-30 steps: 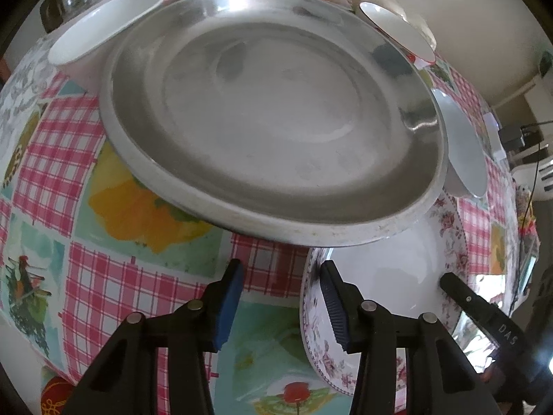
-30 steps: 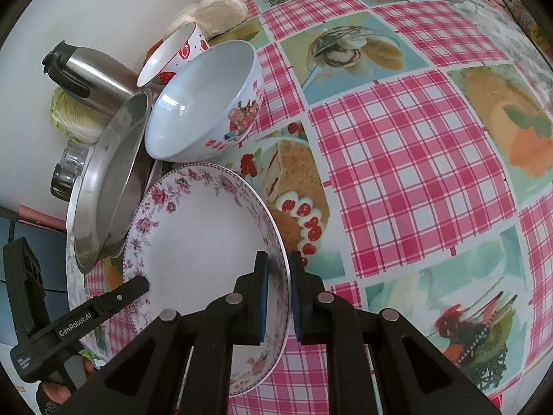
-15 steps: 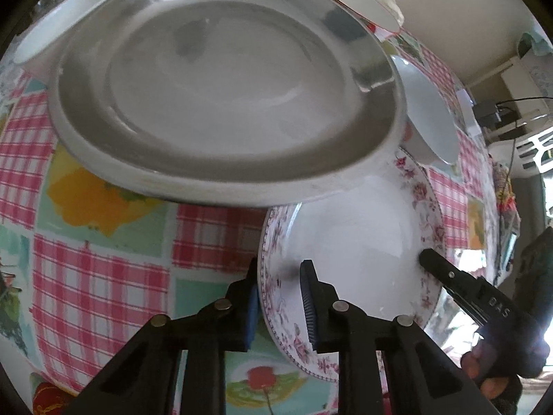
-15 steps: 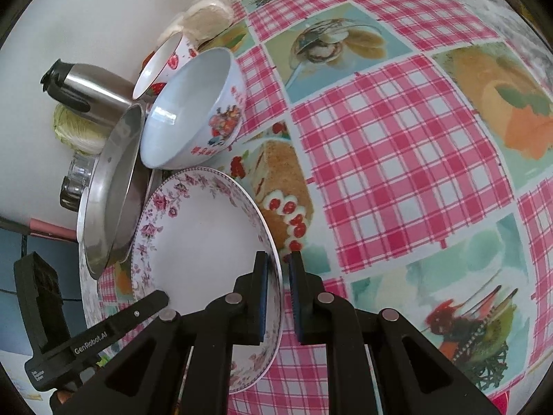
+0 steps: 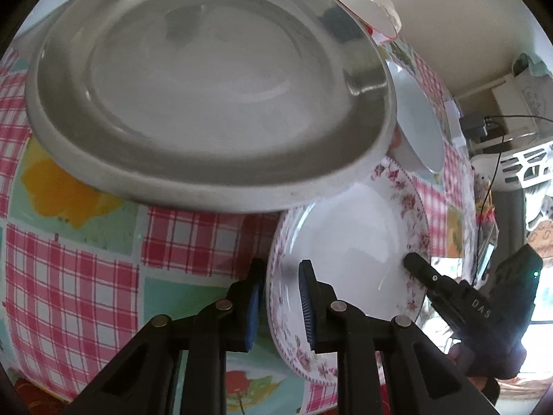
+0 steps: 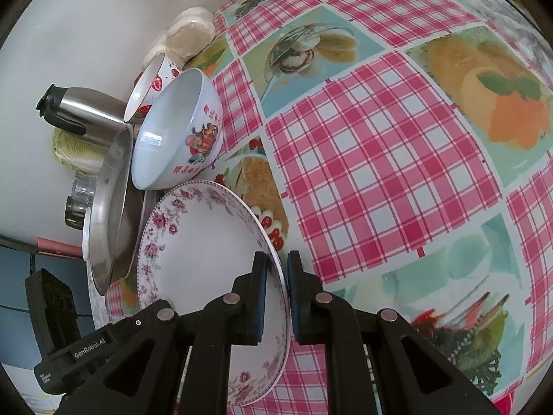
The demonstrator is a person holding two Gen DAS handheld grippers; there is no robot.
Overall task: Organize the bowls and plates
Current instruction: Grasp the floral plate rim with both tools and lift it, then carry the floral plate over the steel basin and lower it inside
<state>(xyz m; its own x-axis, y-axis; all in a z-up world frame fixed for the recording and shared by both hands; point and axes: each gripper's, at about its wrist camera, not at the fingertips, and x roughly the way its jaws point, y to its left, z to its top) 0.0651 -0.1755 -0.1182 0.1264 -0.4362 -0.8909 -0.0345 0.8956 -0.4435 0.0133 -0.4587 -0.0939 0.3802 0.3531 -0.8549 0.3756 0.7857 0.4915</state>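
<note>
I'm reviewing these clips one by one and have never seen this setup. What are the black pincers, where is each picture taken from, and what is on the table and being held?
No robot here: a person holds a two-finger gripper in each hand, and a fisheye camera on each one looks forward along its fingers. So one picture looks out from the left gripper, the other from the right gripper.

Both clamp the rim of the same floral plate, on opposite sides; each view shows the other gripper across it.

On the checked tablecloth sit a large steel pan, a white bowl with red print, a smaller strawberry-patterned bowl and a steel kettle by the wall.
</note>
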